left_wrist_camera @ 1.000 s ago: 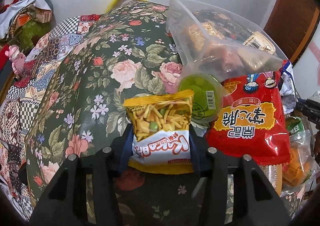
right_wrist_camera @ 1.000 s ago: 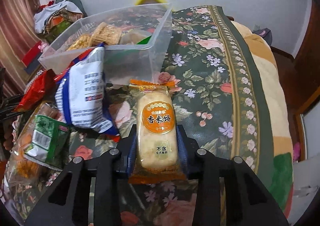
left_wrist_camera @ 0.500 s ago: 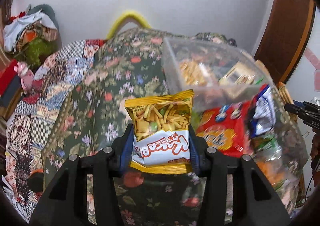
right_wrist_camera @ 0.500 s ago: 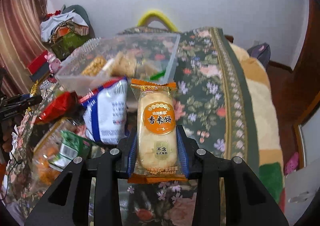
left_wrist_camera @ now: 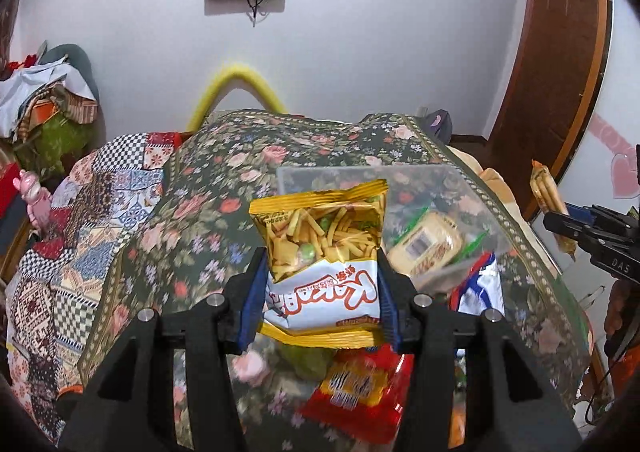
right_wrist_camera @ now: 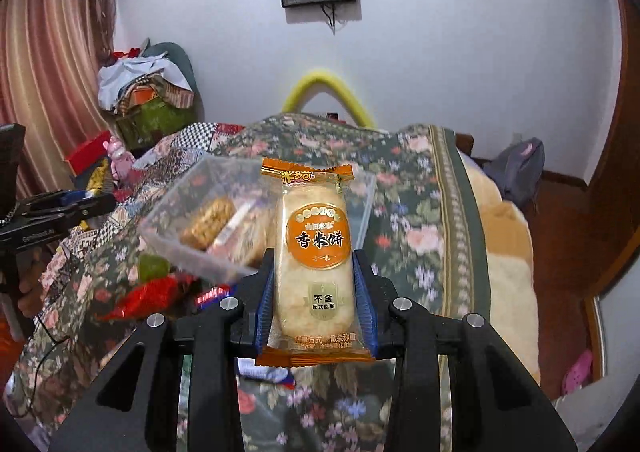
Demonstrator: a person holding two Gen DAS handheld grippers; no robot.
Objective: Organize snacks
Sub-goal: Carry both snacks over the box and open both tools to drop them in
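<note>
The left gripper pinches a yellow snack bag by its sides, up in the air above the flowery bed cover. The right gripper pinches an orange rice cracker pack the same way. The clear box sits just ahead, with some snacks in it already. I think the good way is to bring each pack right over the open box, go low, then let go softly, one at a time, so nothing bumps the rim or slips out
</note>
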